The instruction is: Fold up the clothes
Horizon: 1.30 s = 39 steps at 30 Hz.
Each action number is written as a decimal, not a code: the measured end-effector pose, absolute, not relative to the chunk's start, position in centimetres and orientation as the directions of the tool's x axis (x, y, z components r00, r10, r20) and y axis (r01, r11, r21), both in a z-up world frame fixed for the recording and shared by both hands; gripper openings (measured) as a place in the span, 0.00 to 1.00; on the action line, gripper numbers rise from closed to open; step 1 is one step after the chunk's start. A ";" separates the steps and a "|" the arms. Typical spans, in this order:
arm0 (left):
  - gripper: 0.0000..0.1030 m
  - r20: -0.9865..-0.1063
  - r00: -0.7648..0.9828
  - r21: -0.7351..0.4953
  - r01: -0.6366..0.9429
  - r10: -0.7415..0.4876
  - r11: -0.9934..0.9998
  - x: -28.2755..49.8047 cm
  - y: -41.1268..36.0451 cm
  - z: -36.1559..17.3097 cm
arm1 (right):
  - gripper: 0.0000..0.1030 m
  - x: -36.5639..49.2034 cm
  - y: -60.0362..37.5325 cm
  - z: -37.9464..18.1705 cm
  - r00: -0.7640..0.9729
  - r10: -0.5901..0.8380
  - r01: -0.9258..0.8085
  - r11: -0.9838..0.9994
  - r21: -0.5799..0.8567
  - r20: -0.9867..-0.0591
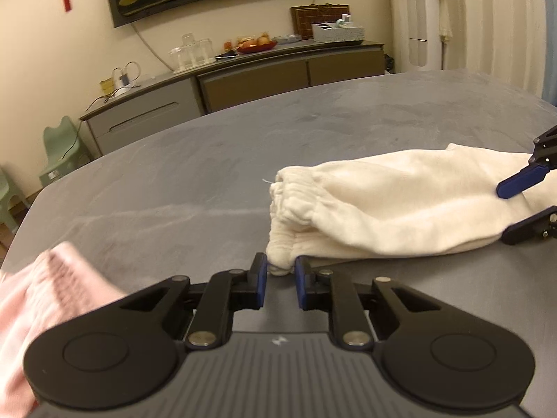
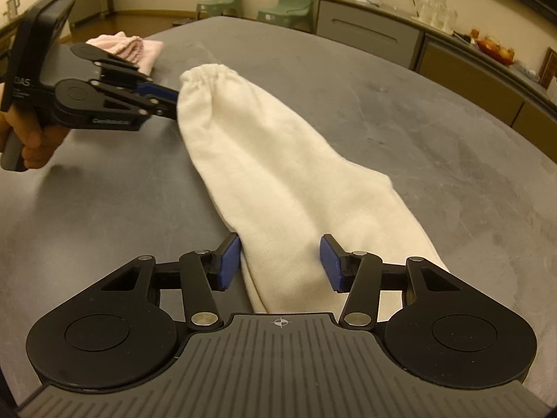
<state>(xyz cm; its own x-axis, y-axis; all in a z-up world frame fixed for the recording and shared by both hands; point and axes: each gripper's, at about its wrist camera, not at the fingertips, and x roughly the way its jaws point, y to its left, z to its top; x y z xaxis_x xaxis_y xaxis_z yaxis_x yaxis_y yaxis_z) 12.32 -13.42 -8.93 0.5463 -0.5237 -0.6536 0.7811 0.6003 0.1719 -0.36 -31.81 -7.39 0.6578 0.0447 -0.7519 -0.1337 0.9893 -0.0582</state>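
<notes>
A cream garment [image 1: 400,202] with gathered elastic cuffs lies lengthwise on the grey table [image 1: 195,160]. In the left wrist view my left gripper [image 1: 281,278] stands open with a narrow gap, and the near corner of the cuff sits right between its tips. The right wrist view shows that left gripper [image 2: 172,99], held by a hand, at the cuff end of the cream garment [image 2: 278,160]. My right gripper [image 2: 280,261] is wide open and straddles the garment's other end, a blue pad on each side. From the left wrist view the right gripper [image 1: 504,211] enters at the right edge.
A pink knitted garment [image 1: 45,299] lies at the table's left end, also seen as the pink garment [image 2: 128,47] behind the left gripper. A sideboard [image 1: 243,76] with glasses and a fruit bowl runs along the wall. Green chairs [image 2: 289,3] stand beyond the table [image 2: 417,132].
</notes>
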 end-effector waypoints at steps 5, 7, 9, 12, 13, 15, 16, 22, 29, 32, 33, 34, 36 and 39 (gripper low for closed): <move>0.18 -0.659 0.544 0.183 0.786 -0.519 0.591 11.9 -12.3 -7.5 | 0.74 -0.8 -33.0 -6.6 0.641 0.087 -0.130 0.992 0.004 -0.763; 0.20 -0.629 0.564 0.170 0.771 -0.535 0.614 11.9 -11.1 -5.8 | 0.76 -2.1 -34.1 -5.3 0.652 0.104 -0.104 0.993 0.047 -0.752; 0.20 -0.596 0.580 0.133 0.753 -0.555 0.644 12.1 -10.0 -4.2 | 0.78 -3.9 -35.7 -3.5 0.693 0.102 -0.071 0.995 0.074 -0.714; 0.20 -0.572 0.565 0.096 0.766 -0.594 0.636 12.0 -12.1 -3.8 | 0.75 -5.0 -38.5 -2.9 0.733 0.022 0.035 0.997 0.070 -0.680; 0.20 -0.563 0.560 0.083 0.770 -0.607 0.633 12.0 -12.8 -3.6 | 0.72 -4.7 -39.1 -3.3 0.732 0.003 0.061 0.996 0.069 -0.681; 0.22 -0.545 0.550 0.059 0.778 -0.633 0.626 11.9 -14.2 -3.3 | 0.56 -4.0 -39.8 -4.3 0.721 -0.009 0.083 0.994 0.074 -0.692; 0.22 -0.548 0.545 0.055 0.781 -0.635 0.622 11.9 -15.1 -3.5 | 0.50 -3.6 -40.0 -4.9 0.713 -0.005 0.084 0.993 0.078 -0.701; 0.22 -0.617 0.579 0.136 0.745 -0.533 0.653 12.4 -17.5 -6.0 | 0.35 -4.2 -41.6 -7.1 0.673 -0.067 0.108 0.994 0.008 -0.737; 0.22 -0.646 0.566 0.170 0.760 -0.512 0.627 10.9 -17.4 -6.6 | 0.57 -10.0 -44.7 -5.9 0.689 -0.120 0.155 0.988 -0.017 -0.714; 0.23 -0.643 0.581 0.192 0.754 -0.500 0.628 10.2 -17.7 -5.9 | 0.62 -12.2 -46.2 -7.2 0.670 -0.124 0.165 0.986 -0.016 -0.732; 0.23 -0.635 0.583 0.177 0.748 -0.507 0.640 10.0 -17.6 -5.1 | 0.65 -13.1 -46.8 -7.0 0.685 -0.120 0.174 0.985 0.001 -0.718; 0.23 -0.625 0.587 0.163 0.743 -0.515 0.650 9.8 -17.6 -4.3 | 0.67 -14.3 -47.7 -6.3 0.708 -0.135 0.212 0.977 0.027 -0.693; 0.23 -0.597 0.592 0.146 0.744 -0.541 0.652 8.3 -17.9 -2.6 | 0.78 -16.4 -49.5 -5.4 0.738 -0.141 0.277 0.955 0.105 -0.660; 0.25 -0.581 0.538 0.147 0.807 -0.610 0.572 4.9 -20.2 -1.4 | 0.78 -18.3 -52.1 -5.7 0.754 -0.097 0.342 0.902 0.262 -0.649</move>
<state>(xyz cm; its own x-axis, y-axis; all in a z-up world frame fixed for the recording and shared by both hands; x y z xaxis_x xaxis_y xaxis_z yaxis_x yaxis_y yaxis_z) 4.87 -20.15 -1.36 0.5385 -0.6101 -0.5812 0.8068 0.5723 0.1467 -18.26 -52.05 -5.74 0.7543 -0.0967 -0.6494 0.3416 0.9025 0.2624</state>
